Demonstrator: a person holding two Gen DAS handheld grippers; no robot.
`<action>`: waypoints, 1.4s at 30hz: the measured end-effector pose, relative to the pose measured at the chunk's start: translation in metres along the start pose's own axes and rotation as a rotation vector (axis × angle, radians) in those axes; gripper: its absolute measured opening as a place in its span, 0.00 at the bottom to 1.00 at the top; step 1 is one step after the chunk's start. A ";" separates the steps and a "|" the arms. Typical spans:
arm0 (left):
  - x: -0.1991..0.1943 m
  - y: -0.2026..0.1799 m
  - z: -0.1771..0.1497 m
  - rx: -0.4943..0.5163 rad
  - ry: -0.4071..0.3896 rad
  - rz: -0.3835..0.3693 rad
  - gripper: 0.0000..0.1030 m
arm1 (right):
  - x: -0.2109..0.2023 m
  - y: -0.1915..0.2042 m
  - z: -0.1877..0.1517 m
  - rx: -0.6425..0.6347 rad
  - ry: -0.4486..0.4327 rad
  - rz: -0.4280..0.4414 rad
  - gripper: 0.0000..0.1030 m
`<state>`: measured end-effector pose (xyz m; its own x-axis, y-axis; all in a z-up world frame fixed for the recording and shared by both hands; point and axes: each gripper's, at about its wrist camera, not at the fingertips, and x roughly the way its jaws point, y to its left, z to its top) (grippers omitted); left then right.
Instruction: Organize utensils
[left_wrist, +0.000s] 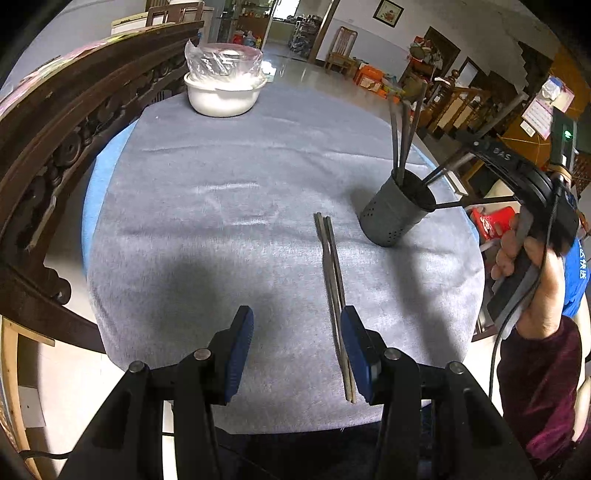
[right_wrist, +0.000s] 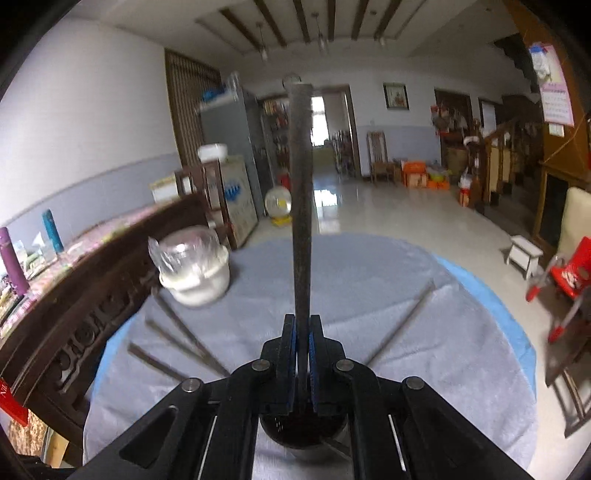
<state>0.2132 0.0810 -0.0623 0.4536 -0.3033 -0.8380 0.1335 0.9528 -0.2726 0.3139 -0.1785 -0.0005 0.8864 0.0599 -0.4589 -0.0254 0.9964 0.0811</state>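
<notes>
Grey cloth (left_wrist: 258, 229) covers the round table, with a blue underlayer (left_wrist: 96, 184) showing along its left and far-right rim. We hold the left gripper (left_wrist: 297, 347) low over the near part of the cloth, its blue-padded jaws apart and gripping nothing. A pair of chopsticks (left_wrist: 332, 280) lies flat on the cloth, running from mid-table toward us and passing just inside that gripper's right finger.

To the right, close to the table's right edge, stands the dark perforated utensil holder (left_wrist: 395, 218), already bristling with several chopsticks (left_wrist: 402, 140) that lean outward. At the far left of the cloth sits a white bowl (left_wrist: 223, 94) with a plastic-wrapped lid on top. A carved dark wooden bench back (left_wrist: 66, 140) presses close along the table's left edge, leaving little room there.

Our right gripper (right_wrist: 303, 354) is clamped on a single dark chopstick (right_wrist: 301, 192), which stands upright between the pads directly above the holder's mouth. In the left view the right hand (left_wrist: 532, 280) hangs beyond the table's right edge.

Beyond the far rim we see a wide glossy tiled floor (right_wrist: 399, 210), with chairs, boxes and a doorway against the far wall.
</notes>
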 end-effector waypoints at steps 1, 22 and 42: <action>0.000 -0.001 0.000 0.001 0.002 0.001 0.48 | 0.001 -0.001 0.000 0.002 0.011 0.002 0.07; 0.015 -0.005 -0.003 0.015 0.048 0.025 0.50 | -0.090 -0.053 0.017 0.138 -0.119 0.199 0.08; 0.078 -0.019 -0.001 0.037 0.199 0.059 0.54 | -0.082 -0.088 -0.118 0.260 0.145 0.345 0.72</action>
<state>0.2454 0.0388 -0.1233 0.2795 -0.2403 -0.9296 0.1458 0.9676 -0.2062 0.1889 -0.2642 -0.0745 0.7720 0.4119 -0.4841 -0.1744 0.8697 0.4618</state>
